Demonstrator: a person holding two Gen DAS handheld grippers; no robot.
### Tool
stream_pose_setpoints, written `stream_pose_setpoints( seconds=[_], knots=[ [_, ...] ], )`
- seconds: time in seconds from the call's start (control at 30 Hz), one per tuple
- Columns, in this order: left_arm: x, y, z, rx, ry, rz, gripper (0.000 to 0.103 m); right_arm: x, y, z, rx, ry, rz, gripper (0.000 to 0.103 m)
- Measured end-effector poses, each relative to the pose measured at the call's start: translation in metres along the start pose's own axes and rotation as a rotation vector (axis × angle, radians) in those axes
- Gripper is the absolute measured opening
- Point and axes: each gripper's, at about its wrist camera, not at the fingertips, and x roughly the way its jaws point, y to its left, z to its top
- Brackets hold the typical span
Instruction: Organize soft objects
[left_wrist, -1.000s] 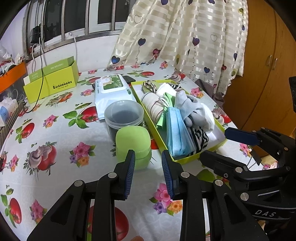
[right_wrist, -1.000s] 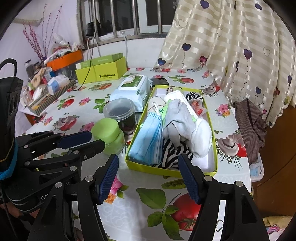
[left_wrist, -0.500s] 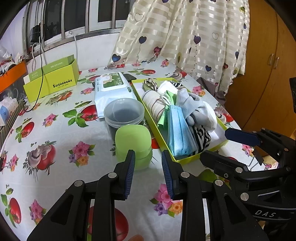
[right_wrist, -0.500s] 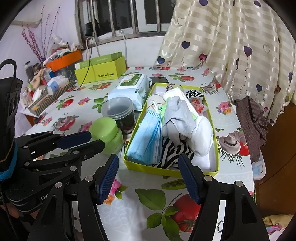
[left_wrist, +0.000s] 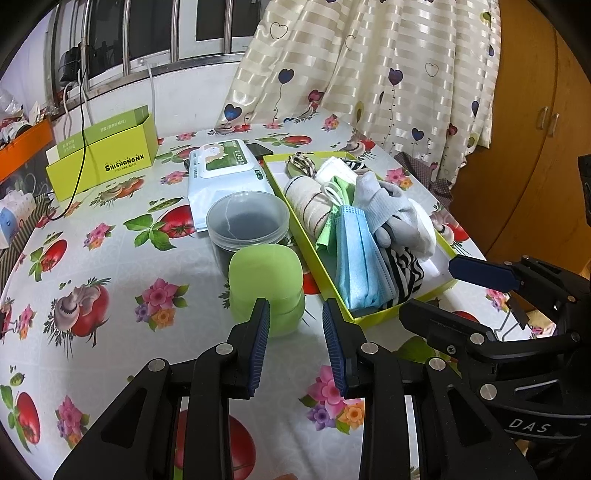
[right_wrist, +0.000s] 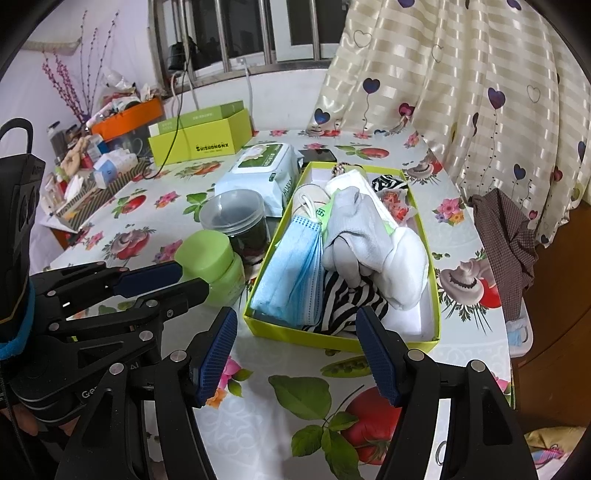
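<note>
A yellow-green tray (left_wrist: 295, 221) (right_wrist: 332, 334) on the flowered table holds soft things: a stack of blue face masks (left_wrist: 360, 258) (right_wrist: 291, 273), a grey and white glove or sock bundle (left_wrist: 391, 210) (right_wrist: 358, 229), a black-and-white striped cloth (left_wrist: 404, 269) (right_wrist: 347, 299) and a rolled beige cloth (left_wrist: 306, 199). My left gripper (left_wrist: 295, 306) hovers open and empty just before the tray's near left corner. My right gripper (right_wrist: 295, 314) stands wide open in front of the tray's near wall, holding nothing.
A light green jar (left_wrist: 266, 280) and a clear tub with dark contents (left_wrist: 247, 221) stand left of the tray. Behind them lie a wipes pack (left_wrist: 221, 170) and a green carton (left_wrist: 103, 155). A brown checked cloth (right_wrist: 506, 243) hangs at the table's right edge.
</note>
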Motion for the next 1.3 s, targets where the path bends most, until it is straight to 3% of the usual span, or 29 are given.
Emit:
stream_pose_setpoints(
  seconds=[1.3],
  knots=[
    [-0.0013,0.0,-0.0006,0.003,0.0,0.01,0.031,0.0002,-0.0037,0.0003,0.003,0.003,0.004,0.067]
  ],
)
